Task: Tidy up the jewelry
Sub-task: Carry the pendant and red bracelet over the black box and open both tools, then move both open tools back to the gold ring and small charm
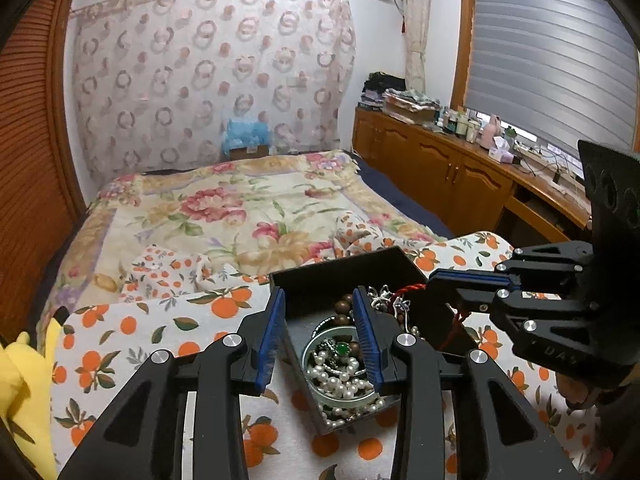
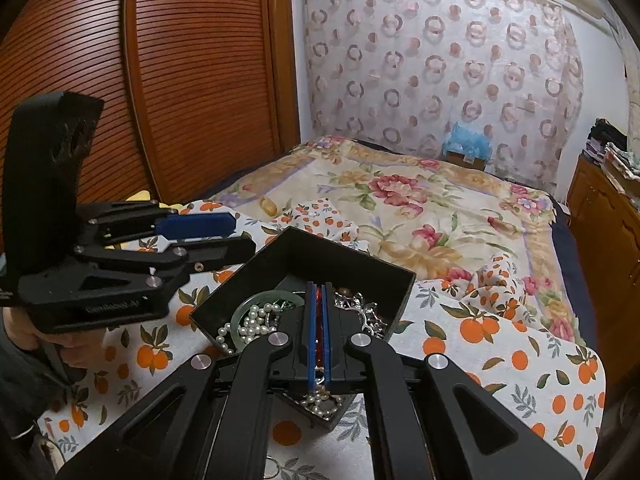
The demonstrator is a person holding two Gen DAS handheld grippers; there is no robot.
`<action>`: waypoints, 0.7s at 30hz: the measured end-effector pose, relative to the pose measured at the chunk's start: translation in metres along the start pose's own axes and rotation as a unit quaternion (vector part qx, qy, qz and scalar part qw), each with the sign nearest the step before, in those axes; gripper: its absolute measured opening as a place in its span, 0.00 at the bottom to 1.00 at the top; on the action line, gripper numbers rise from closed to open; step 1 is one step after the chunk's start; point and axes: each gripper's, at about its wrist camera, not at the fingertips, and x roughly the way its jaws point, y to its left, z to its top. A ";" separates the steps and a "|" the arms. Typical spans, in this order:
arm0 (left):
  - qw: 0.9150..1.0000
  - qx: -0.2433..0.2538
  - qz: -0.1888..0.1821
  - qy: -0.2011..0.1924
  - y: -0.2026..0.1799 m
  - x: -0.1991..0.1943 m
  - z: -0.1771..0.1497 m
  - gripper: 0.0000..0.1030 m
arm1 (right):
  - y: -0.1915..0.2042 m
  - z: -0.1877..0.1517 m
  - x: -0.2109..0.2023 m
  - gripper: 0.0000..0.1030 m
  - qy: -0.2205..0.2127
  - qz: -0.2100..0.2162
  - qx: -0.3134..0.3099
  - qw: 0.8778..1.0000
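Red braided cord (image 1: pixel 408 289), pinched between blue pads (image 2: pixel 325 320) of right gripper (image 2: pixel 318 294), fingers together on it, strand showing in the slit between them. Cord trailing out over the right rim of black box (image 1: pixel 304 280) and down its outer wall.

Step in hand, judged: lifting one corded piece clear of the tangle for sorting. Next move, judged: slow straight draw upward, with the box steadied, since beads and chain may snag and follow.

Contents of box: pale green bangle (image 2: pixel 244 306) toward near-left corner, ringing white pearl strand (image 1: pixel 340 380) and a green-stone piece (image 1: pixel 341 347); brown wooden beads (image 1: pixel 345 304) and silver chain (image 1: pixel 380 294) toward far-right corner. All heaped and intertwined, nothing separated yet.

Left gripper (image 1: pixel 318 340) poised over box from near side, fingers apart, left finger outside the left wall, right finger above the bangle; contact with the contents not determinable, nothing clamped.

Box resting on orange-print cloth (image 1: pixel 160 332), floral bedspread (image 1: pixel 224 208) beyond its far side.
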 end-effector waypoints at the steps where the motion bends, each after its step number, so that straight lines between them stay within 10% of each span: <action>1: 1.000 0.000 0.001 0.000 0.001 -0.001 0.001 0.33 | 0.000 0.001 0.000 0.04 -0.001 -0.001 -0.001 1.000; 21: 1.000 0.006 0.014 -0.018 -0.003 -0.020 0.007 0.39 | -0.002 -0.014 -0.024 0.30 0.000 -0.016 -0.002 1.000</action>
